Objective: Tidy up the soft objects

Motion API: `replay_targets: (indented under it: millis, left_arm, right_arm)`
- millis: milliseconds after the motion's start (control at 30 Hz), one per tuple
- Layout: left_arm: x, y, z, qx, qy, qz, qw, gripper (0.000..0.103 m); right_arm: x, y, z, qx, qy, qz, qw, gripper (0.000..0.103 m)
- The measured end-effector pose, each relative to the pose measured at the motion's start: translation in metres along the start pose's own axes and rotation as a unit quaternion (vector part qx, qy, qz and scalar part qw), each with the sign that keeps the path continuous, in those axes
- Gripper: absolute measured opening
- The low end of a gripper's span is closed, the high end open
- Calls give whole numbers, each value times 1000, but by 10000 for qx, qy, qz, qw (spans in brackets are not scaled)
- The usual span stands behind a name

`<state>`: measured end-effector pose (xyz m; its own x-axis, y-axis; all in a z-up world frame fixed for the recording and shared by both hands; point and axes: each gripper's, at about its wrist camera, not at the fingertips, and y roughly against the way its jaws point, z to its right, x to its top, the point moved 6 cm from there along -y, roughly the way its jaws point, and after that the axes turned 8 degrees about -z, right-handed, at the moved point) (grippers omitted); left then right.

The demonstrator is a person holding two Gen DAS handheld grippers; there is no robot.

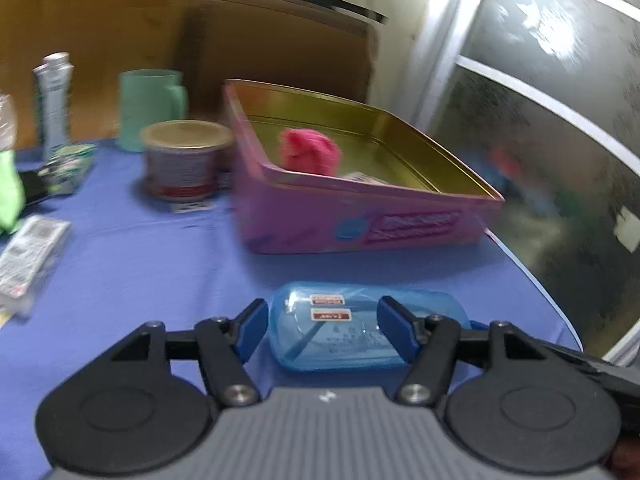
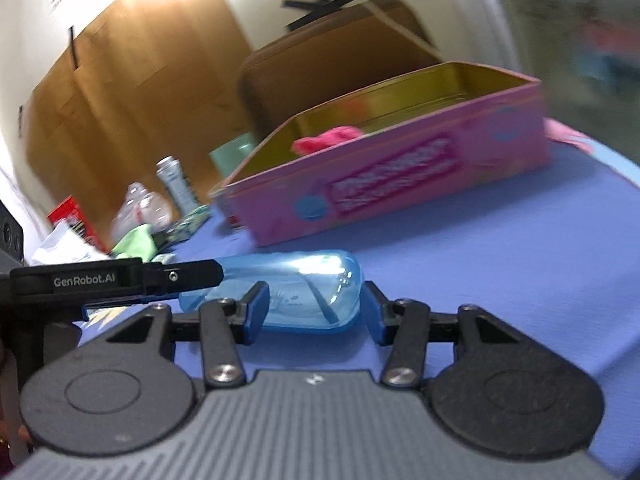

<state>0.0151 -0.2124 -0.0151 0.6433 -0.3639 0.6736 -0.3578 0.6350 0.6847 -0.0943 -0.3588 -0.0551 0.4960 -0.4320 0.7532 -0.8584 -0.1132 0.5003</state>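
A pink tin box (image 1: 360,216) with a gold inside stands open on the blue tablecloth (image 1: 160,264). A bright pink soft ball (image 1: 310,150) lies inside it, also seen in the right wrist view (image 2: 328,138) in the box (image 2: 400,184). A clear blue plastic case (image 1: 344,330) lies on the cloth just in front of both grippers. My left gripper (image 1: 324,330) is open around the case's near end. My right gripper (image 2: 312,310) is open, the case (image 2: 288,288) between its fingers. The left gripper's finger (image 2: 120,280) shows at left in the right wrist view.
A round can (image 1: 186,160), a mint mug (image 1: 152,110), a silver tube (image 1: 54,100), a green soft item (image 1: 8,196) and packets (image 1: 28,252) lie left. A brown chair (image 1: 280,48) stands behind. The table edge (image 1: 532,276) runs at right beside a glass door.
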Motion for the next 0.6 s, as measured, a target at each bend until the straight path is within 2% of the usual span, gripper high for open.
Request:
replay_targets:
  millis: [100, 133, 200, 267, 333, 433, 600]
  left_arm:
    - [5, -8, 15, -86, -107, -128, 9998, 64]
    - [7, -5, 18, -56, -155, -73, 9998, 65]
    - [10, 4, 19, 28, -242, 117, 9996, 75]
    - [13, 9, 18, 139, -307, 220, 9992, 76]
    - [15, 10, 16, 327, -373, 206, 9986, 76]
    - [14, 7, 15, 787, -532, 114, 9954, 76]
    - [11, 2, 11, 1172, -591, -36, 9913, 76]
  right_arm:
    - [-3, 15, 15, -95, -51, 133, 9999, 54]
    - [-3, 21, 19, -132, -55, 207, 9997, 55]
    - [-2, 31, 23, -203, 0, 381, 9991, 60]
    - [-3, 41, 27, -264, 199, 540, 9980, 66]
    - [-7, 44, 26, -291, 478, 545, 9969, 71]
    - [-14, 40, 26, -375, 725, 458, 9956, 71]
    - [-17, 30, 28, -327, 635, 377, 9967, 71]
